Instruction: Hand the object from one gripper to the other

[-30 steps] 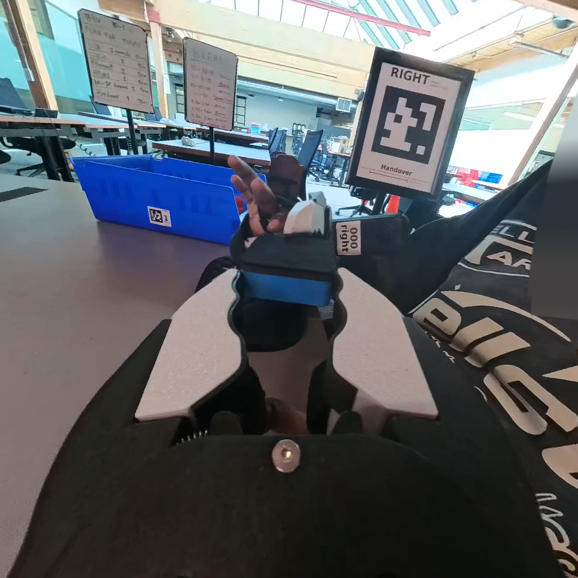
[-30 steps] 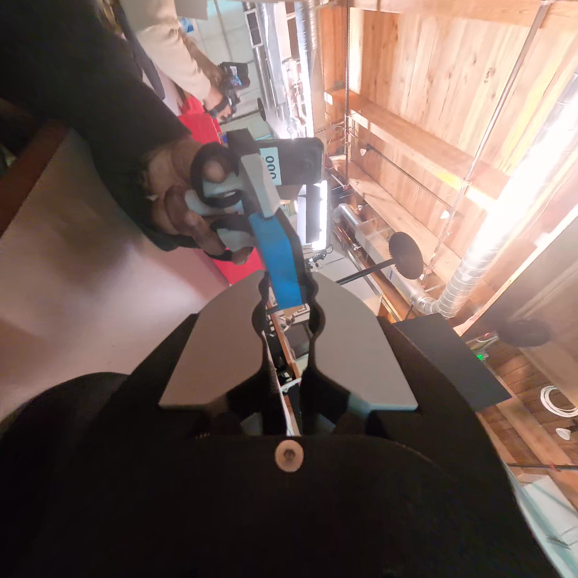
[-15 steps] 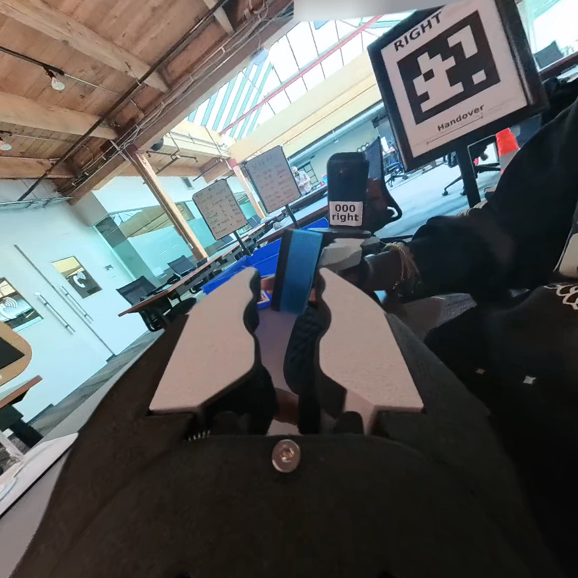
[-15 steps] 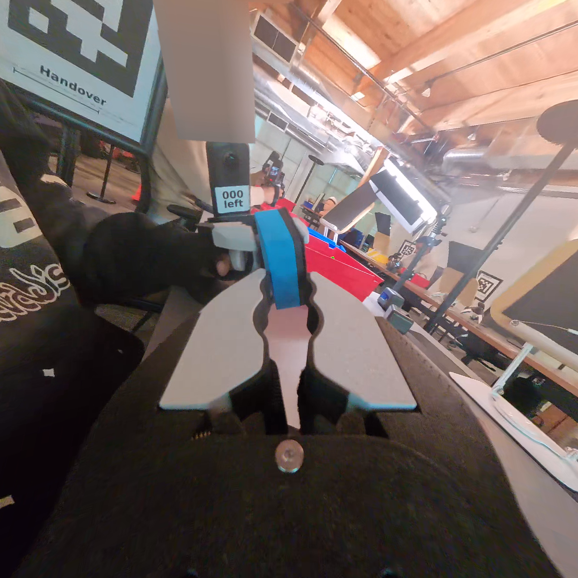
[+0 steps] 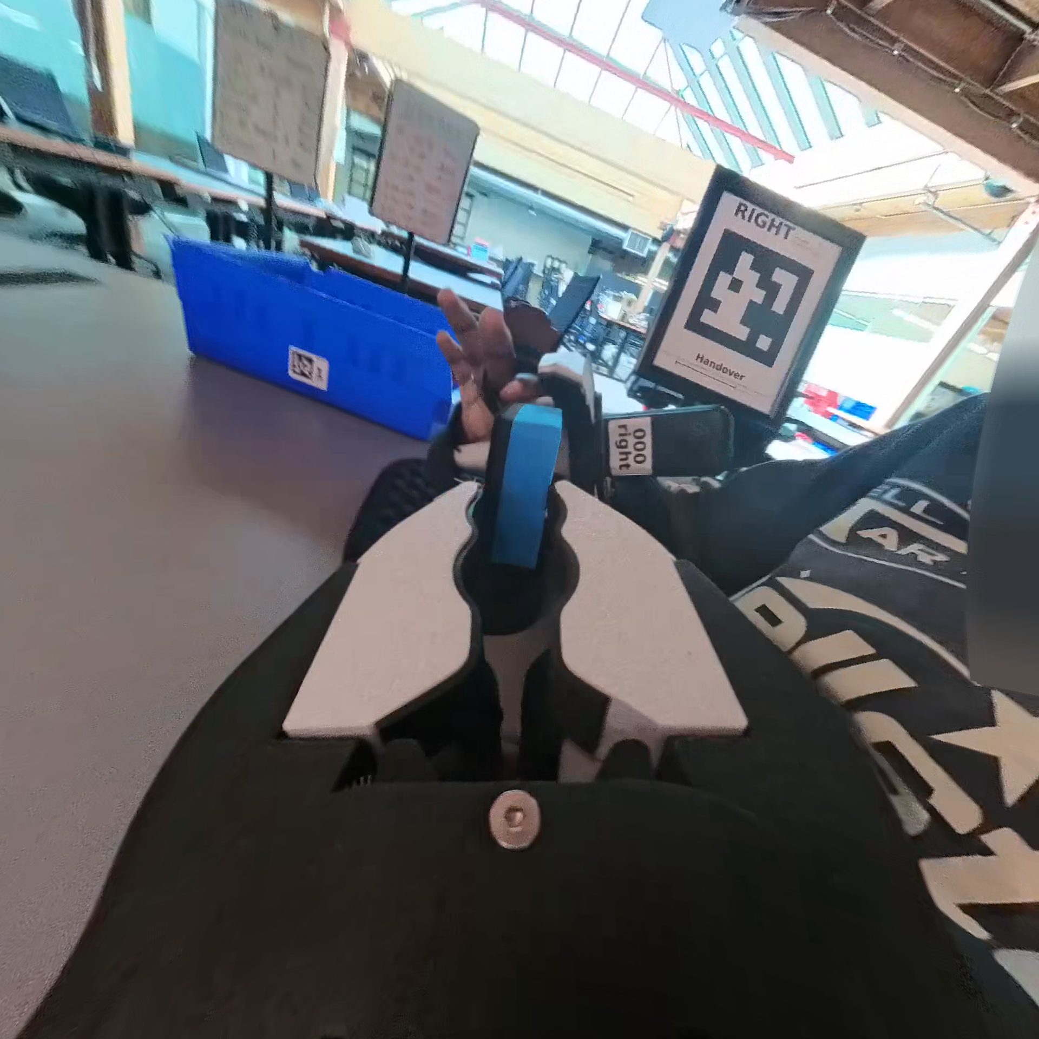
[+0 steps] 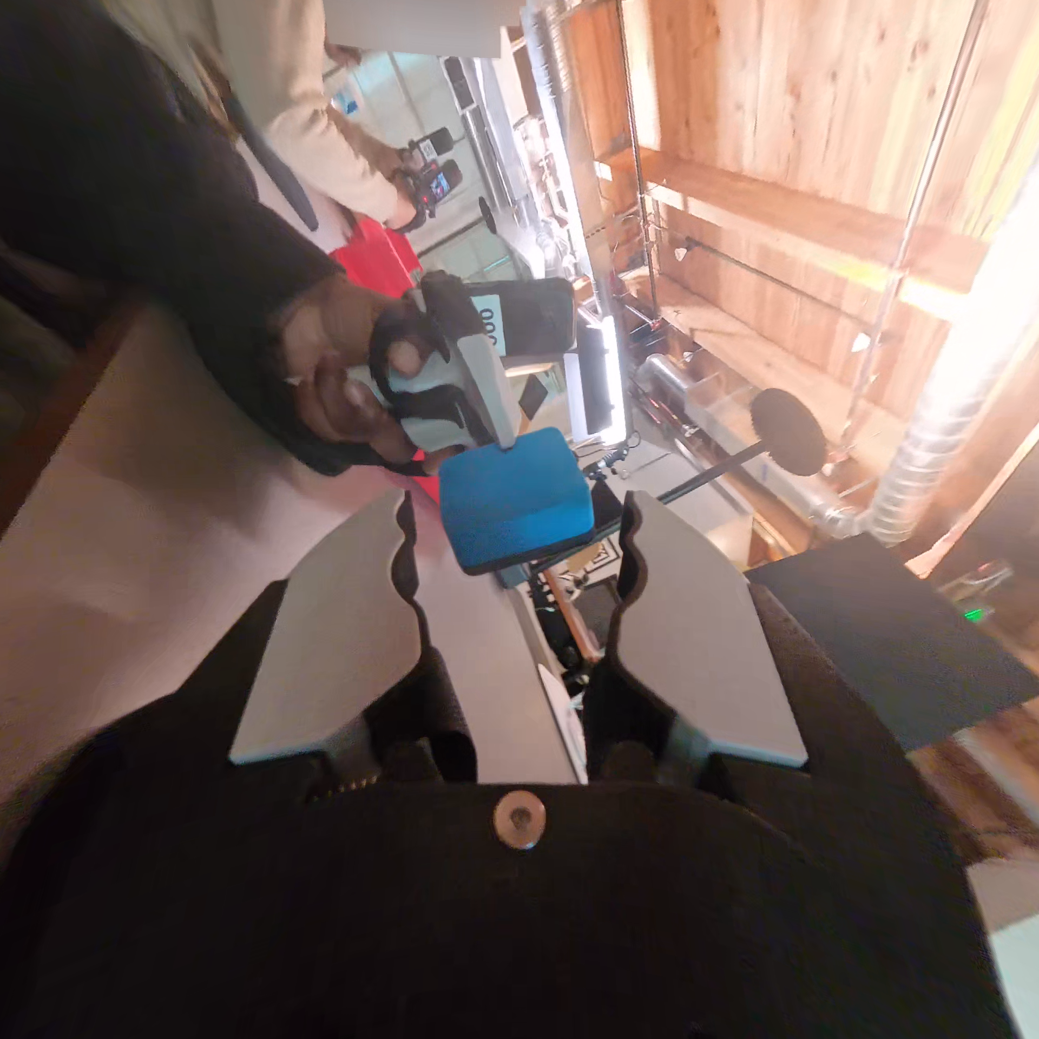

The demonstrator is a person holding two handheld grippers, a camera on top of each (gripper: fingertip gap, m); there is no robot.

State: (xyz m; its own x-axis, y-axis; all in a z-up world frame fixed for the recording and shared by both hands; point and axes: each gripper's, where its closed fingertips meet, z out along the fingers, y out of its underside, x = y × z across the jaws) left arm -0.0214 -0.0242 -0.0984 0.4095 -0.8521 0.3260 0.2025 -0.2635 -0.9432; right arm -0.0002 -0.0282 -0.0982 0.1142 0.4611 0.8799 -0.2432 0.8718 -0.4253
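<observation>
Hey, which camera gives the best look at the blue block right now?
The right wrist view. There the blue block turns its broad face to the camera, held at its far edge by the left tool, with the right tool open around it. The left wrist view shows only its narrow edge, pinched between that tool's own fingers.

Printed writing marks a framed sign (image 5: 750,301) and camera stickers (image 5: 629,446).

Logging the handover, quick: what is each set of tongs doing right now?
Left tongs: closed on the blue block.
Right tongs: open, holding nothing; block sits between them.
</observation>
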